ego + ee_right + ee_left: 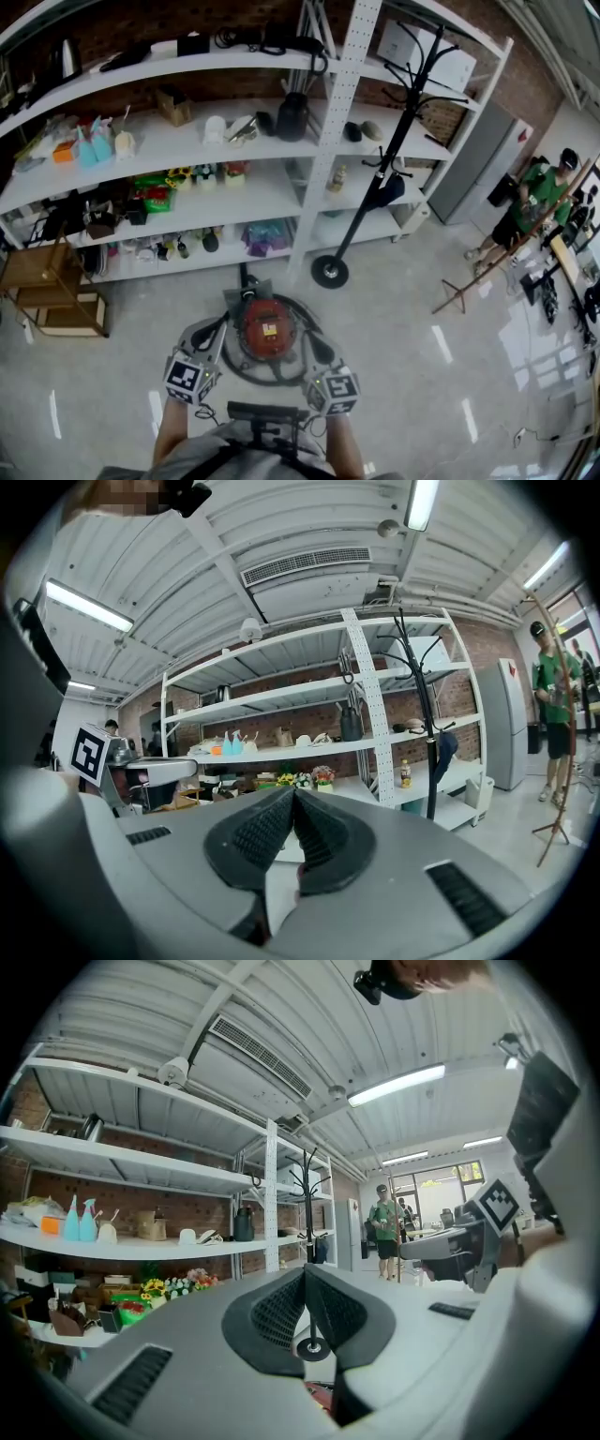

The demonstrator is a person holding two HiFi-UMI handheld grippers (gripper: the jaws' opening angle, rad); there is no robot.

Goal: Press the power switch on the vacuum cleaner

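The red vacuum cleaner (263, 327), a round canister with a black hose looped round it, sits on the pale floor just in front of me. My left gripper (208, 339) hangs beside its left flank and my right gripper (322, 352) beside its right flank. Both point level towards the shelves. In the left gripper view the black ribbed pads (281, 1312) meet at the tip with nothing between them, and a sliver of the red vacuum cleaner (320, 1397) shows below. The right gripper view shows its pads (258, 832) closed together the same way. The power switch cannot be made out.
A white shelving unit (323, 141) full of small goods stands behind the vacuum. A black coat stand with a round base (330, 271) rises just right of it. Wooden crates (47, 291) sit at the left. A person in green (536, 192) and a leaning wooden pole (506, 248) are far right.
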